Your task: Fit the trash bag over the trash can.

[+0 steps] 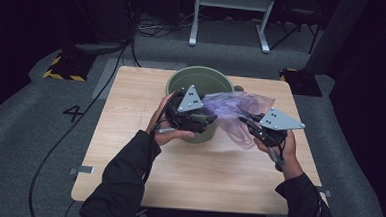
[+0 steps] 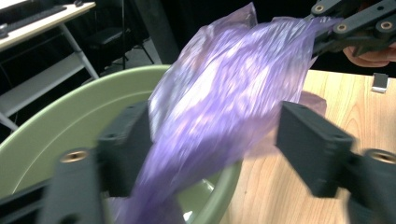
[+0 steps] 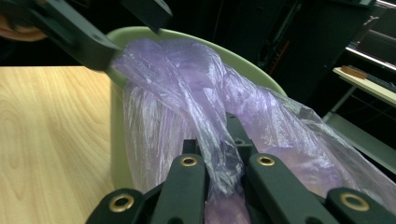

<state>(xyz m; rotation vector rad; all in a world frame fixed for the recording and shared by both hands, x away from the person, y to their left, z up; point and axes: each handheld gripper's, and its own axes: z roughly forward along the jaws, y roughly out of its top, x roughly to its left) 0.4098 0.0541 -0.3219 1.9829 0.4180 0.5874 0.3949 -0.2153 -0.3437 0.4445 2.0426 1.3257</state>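
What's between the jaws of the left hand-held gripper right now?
In the left gripper view, the purple plastic bag runs between the left hand-held gripper's open jaws, over the green bucket rim; the pads are not pressing it.

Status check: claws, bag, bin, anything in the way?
Right claw shut on purple bag. Left claw open, bag between its jaws. Bag stretched over green bin rim. Nothing in the way.

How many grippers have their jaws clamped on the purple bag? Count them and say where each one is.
1. The right gripper, right of the green bucket, pinches the purple plastic bag. The left gripper, at the bucket's rim, has its jaws open around the bag.
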